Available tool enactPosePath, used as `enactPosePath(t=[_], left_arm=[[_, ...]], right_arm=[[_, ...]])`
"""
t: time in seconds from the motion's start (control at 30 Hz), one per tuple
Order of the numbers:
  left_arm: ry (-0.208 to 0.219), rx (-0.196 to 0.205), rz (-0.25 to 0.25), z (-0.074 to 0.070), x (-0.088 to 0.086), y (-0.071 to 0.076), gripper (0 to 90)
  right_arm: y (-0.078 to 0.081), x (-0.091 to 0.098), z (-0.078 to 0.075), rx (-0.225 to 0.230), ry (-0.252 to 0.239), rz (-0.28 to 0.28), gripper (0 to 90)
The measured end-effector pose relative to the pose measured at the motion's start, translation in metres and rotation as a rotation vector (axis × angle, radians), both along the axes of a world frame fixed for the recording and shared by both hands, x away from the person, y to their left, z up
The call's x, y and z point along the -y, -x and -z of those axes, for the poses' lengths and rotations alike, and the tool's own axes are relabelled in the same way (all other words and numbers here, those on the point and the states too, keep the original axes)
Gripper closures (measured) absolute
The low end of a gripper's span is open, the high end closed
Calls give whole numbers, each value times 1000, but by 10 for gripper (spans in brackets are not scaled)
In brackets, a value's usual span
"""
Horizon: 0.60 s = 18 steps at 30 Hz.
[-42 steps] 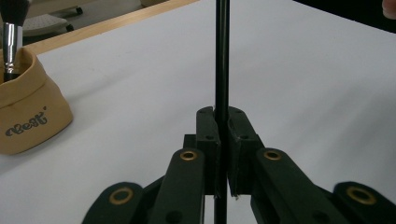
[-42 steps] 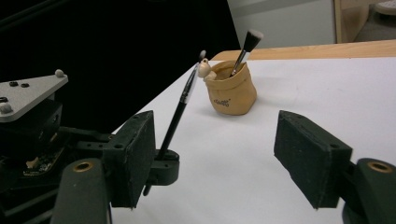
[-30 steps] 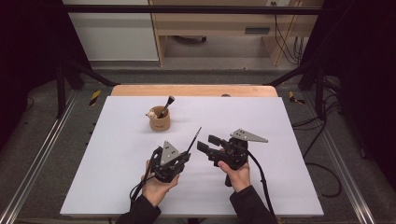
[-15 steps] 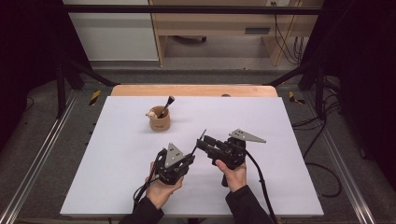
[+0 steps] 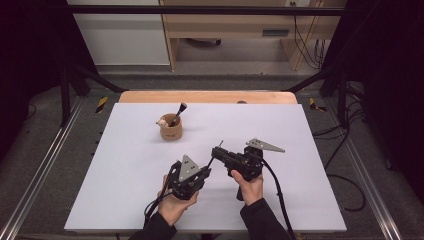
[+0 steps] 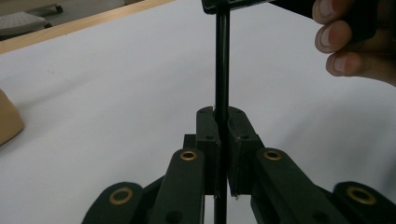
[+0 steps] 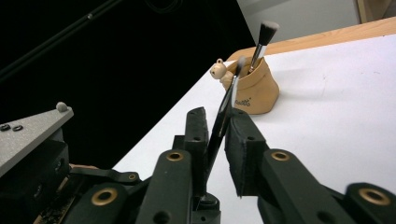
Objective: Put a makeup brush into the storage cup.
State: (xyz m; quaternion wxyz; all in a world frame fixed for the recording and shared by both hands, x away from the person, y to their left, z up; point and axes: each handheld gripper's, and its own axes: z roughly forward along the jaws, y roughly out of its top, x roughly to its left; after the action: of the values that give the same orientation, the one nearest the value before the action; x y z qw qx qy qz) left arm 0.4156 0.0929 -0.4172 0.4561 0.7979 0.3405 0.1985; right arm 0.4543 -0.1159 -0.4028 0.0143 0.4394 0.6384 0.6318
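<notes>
Above the near middle of the white table, a slim black brush is held between both grippers. It is clamped at its lower end by the left gripper. The right gripper has just been closing on the handle higher up. The long axis slants up and away, bristles toward the tan holder.

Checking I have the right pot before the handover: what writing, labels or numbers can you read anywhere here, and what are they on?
Small dark print on the front of the tan pot: too small and blurred to read in the right gripper view; in the high view it is a dark smudge.
The thin black brush, the left gripper and the right gripper: no lettering visible.
</notes>
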Motion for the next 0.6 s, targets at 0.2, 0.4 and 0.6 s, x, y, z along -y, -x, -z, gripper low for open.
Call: enactPosePath(t=[0.2,0.4,0.6], left_arm=[[-4,-5,6,1,1,0,846],[-6,-3,20,2,2,1,732],[-1,22,14,-4,0,1,591]], right_arm=[[0,1,1,-1,-26,-20,837],[2,0,0,19,-41,-54,855],[4,1,-1,47,-4,-57,855]])
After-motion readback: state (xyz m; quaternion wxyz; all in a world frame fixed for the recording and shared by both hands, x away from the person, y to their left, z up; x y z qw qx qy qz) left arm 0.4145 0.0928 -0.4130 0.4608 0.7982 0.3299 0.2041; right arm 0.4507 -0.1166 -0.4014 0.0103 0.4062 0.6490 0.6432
